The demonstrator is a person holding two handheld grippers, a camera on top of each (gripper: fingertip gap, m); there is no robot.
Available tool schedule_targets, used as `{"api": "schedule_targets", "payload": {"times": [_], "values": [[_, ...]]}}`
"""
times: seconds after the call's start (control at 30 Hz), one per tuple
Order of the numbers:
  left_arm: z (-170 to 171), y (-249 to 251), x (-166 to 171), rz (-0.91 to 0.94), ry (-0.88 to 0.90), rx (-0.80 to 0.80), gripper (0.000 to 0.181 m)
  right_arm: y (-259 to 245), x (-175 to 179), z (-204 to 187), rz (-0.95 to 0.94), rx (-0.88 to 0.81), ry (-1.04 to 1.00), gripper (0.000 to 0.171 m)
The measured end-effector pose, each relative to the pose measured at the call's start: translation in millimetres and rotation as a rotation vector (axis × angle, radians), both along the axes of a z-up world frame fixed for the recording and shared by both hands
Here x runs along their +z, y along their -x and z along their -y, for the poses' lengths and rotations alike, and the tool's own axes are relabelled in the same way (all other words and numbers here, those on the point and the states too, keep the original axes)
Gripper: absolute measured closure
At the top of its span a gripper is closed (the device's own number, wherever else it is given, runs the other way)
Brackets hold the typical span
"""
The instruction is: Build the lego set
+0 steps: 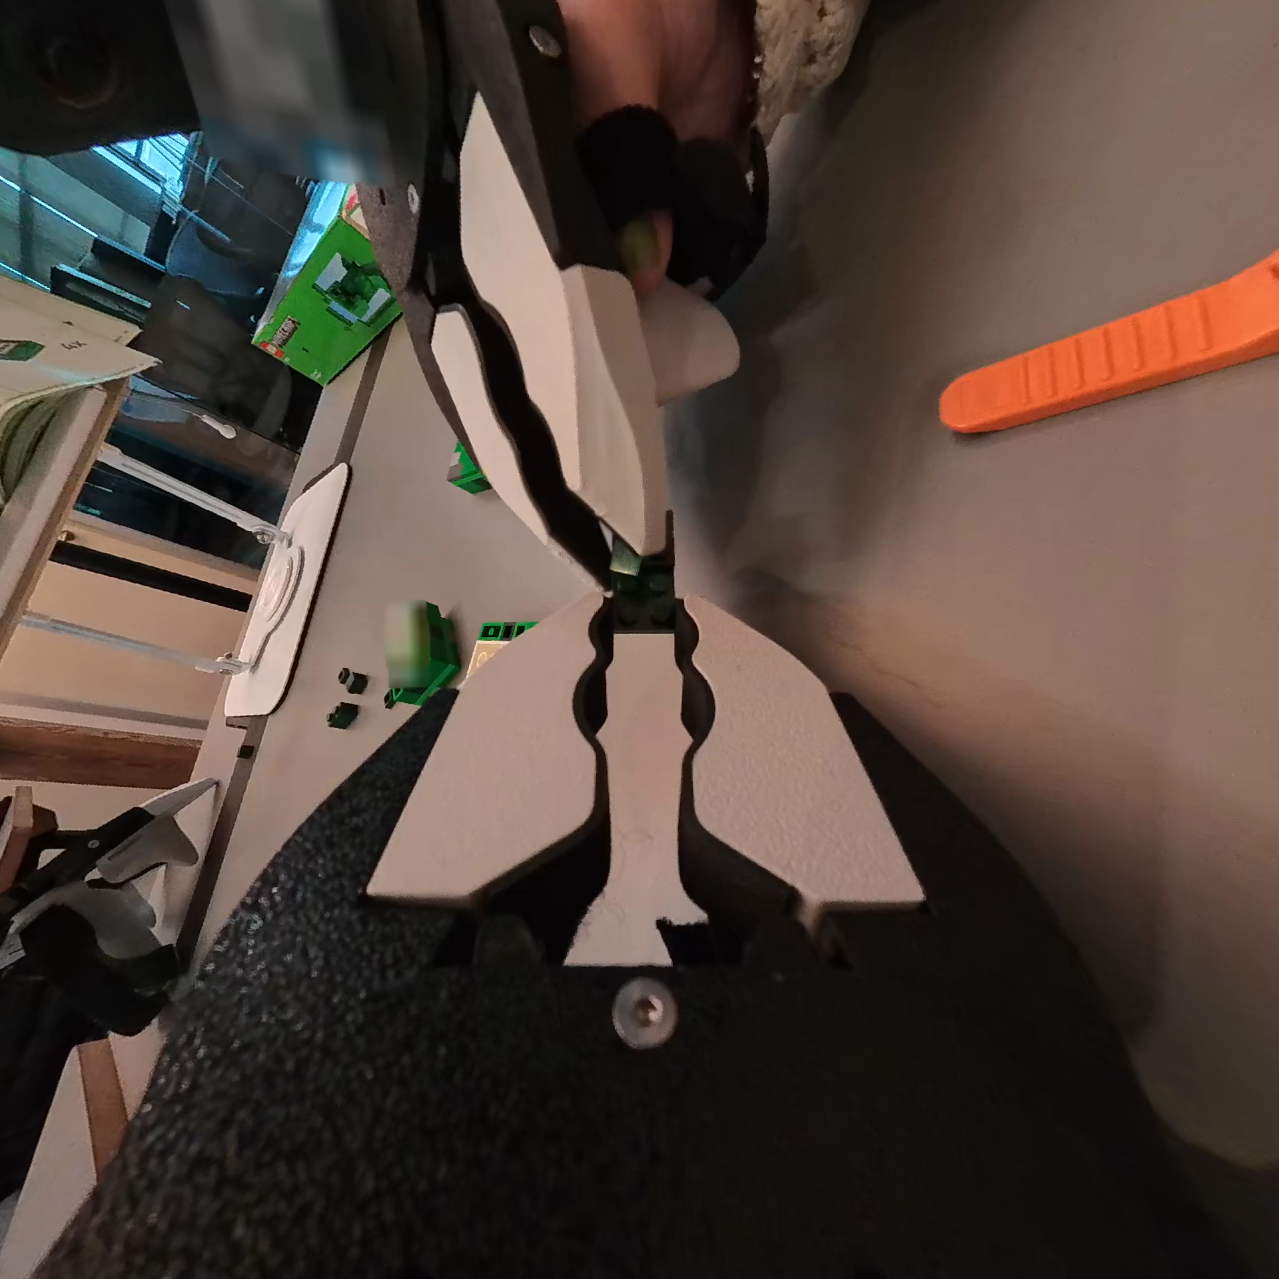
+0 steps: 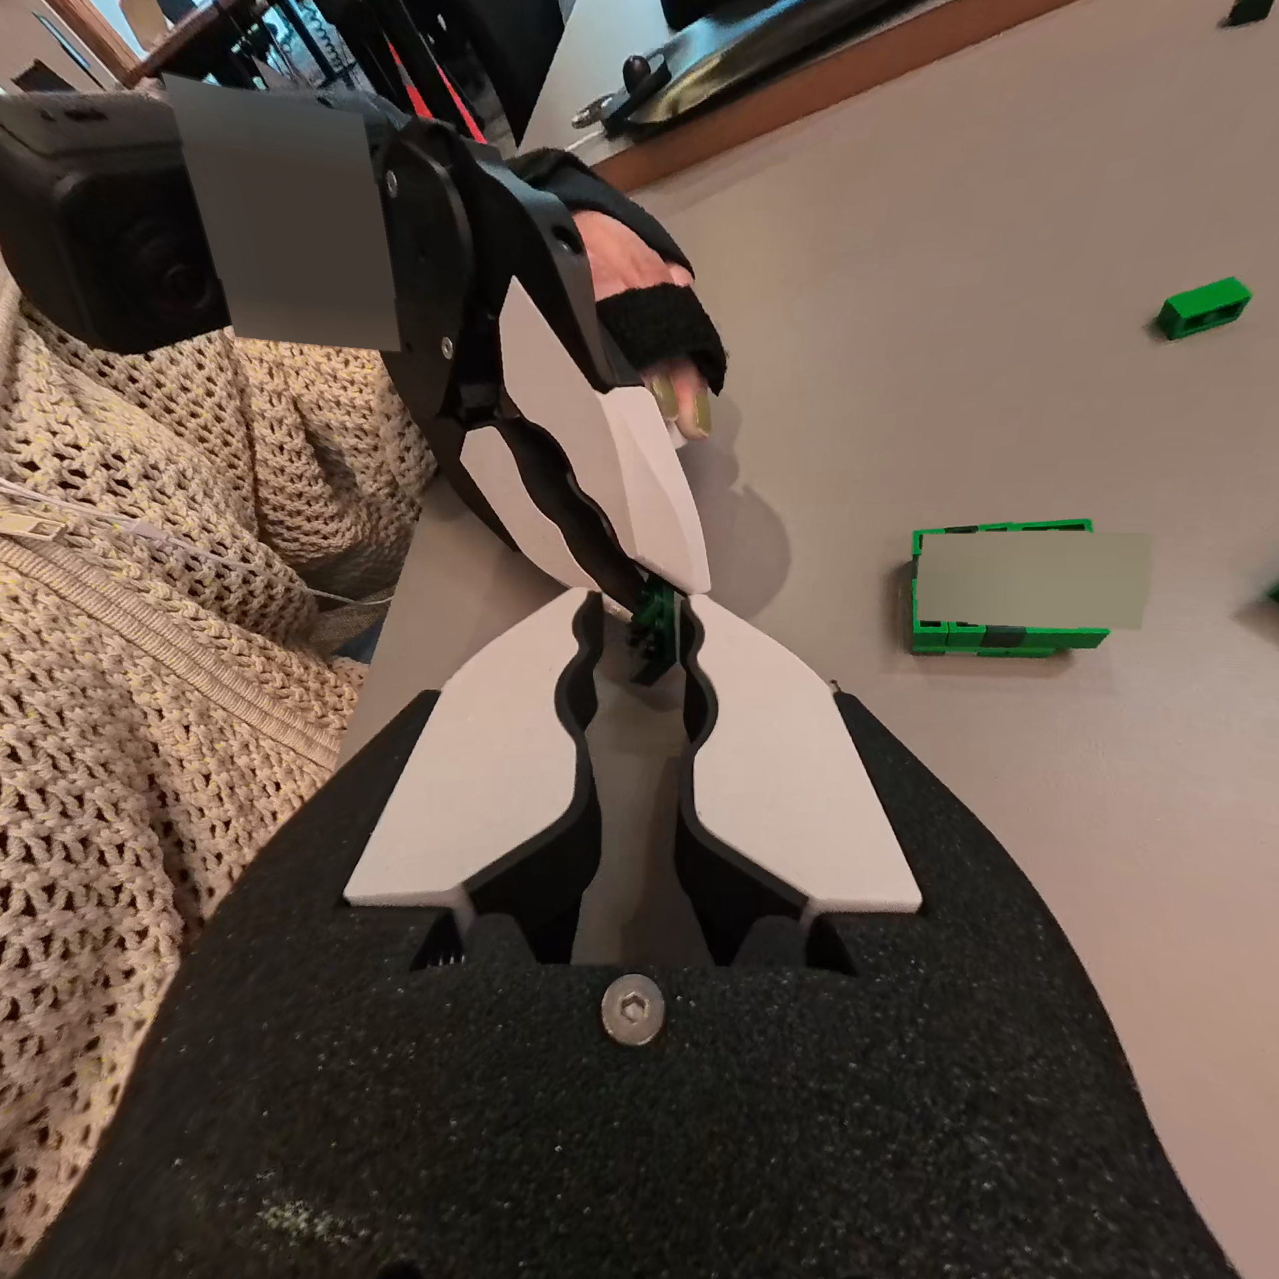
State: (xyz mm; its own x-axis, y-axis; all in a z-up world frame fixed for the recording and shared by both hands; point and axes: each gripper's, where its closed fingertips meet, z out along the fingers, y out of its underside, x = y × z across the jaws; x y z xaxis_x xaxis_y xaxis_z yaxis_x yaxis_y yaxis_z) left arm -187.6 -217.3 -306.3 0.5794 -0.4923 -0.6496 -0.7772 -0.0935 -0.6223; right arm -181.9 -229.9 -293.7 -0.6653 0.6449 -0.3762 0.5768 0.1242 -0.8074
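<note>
A small dark green lego assembly [image 1: 647, 605] is held above the grey table between both grippers, which meet tip to tip. In the left wrist view my left gripper [image 1: 643, 612] is shut on its studded dark green plate. My right gripper [image 1: 614, 573] comes down from above and pinches a small green piece [image 1: 626, 559] against that plate. In the right wrist view the assembly [image 2: 650, 640] sits between the tips of my right gripper [image 2: 637, 616], and my left gripper [image 2: 657, 588] grips its upper end. Most of the assembly is hidden by the fingers.
An orange brick separator [image 1: 1107, 353] lies on the table [image 1: 1038, 761]. A partly built green lego block [image 2: 1003, 637] and a loose green brick [image 2: 1204, 308] lie to the right. Small dark pieces [image 1: 349, 682], a green lego box [image 1: 325, 304] and a white pad [image 1: 291, 588] are farther off. Left and right tips are no more than a few centimetres apart. Both grippers' tips are roughly 10 cm from the orange brick separator [image 1: 1107, 353].
</note>
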Motion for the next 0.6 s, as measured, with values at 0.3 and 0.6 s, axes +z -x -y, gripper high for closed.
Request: {"api": "schedule_targets", "payload": {"times": [0.3,0.6], "values": [[0,1,3,-0.015,-0.024,0.010,0.165,0,-6,-2,0.031,-0.052,-0.017,0.157],[2,-6,6,-0.067,-0.068,-0.036,0.165,-9,-4,1,0.053,0.053,-0.019,0.161]]}}
